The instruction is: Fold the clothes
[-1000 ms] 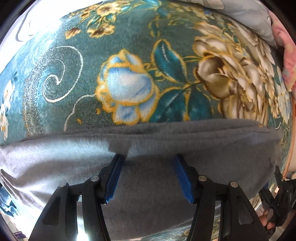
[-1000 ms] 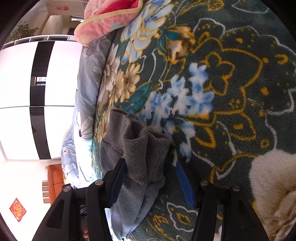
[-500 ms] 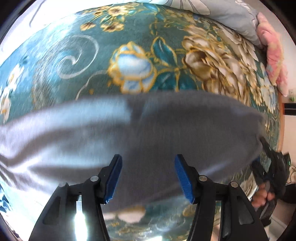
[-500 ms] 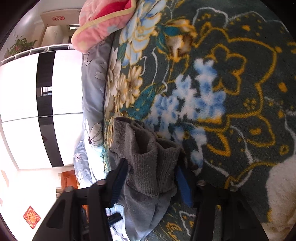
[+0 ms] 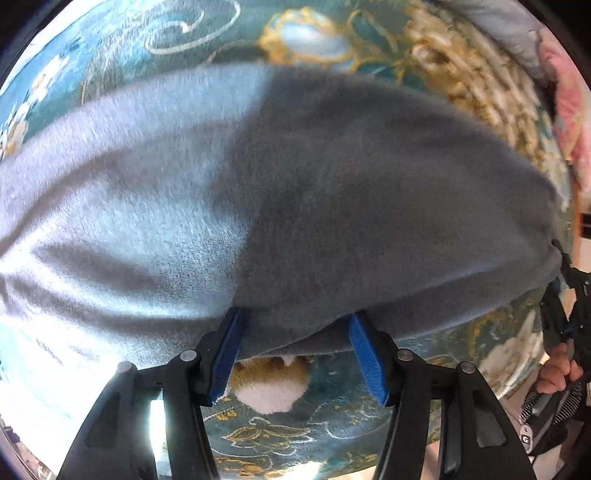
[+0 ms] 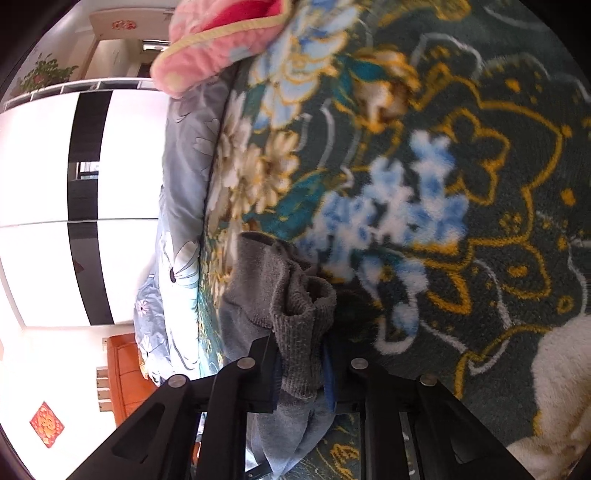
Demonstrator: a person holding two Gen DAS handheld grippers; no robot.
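A grey fleece garment (image 5: 295, 184) lies spread across a teal floral blanket (image 5: 306, 33) and fills most of the left wrist view. My left gripper (image 5: 295, 321) hovers open at the garment's near edge, its blue pads (image 5: 229, 350) apart and pressing nothing. In the right wrist view the garment's ribbed grey cuff (image 6: 295, 314) stands bunched between my right gripper's (image 6: 303, 369) fingers. The jaws are closing, and the pads pinch the cuff from both sides. That right gripper (image 5: 565, 314) also shows at the far right of the left wrist view, a person's hand (image 5: 557, 373) holding it.
A pink pillow (image 6: 221, 40) lies at the blanket's far end, on a pale grey floral sheet (image 6: 188, 147). Beyond the bed's edge stand a white and black wardrobe (image 6: 48, 221) and an orange cabinet (image 6: 125, 376). The dark floral blanket (image 6: 480, 184) stretches bare to the right.
My left gripper has drawn back across the garment to its near edge, still open. The right gripper's fingers have come together on the ribbed cuff.
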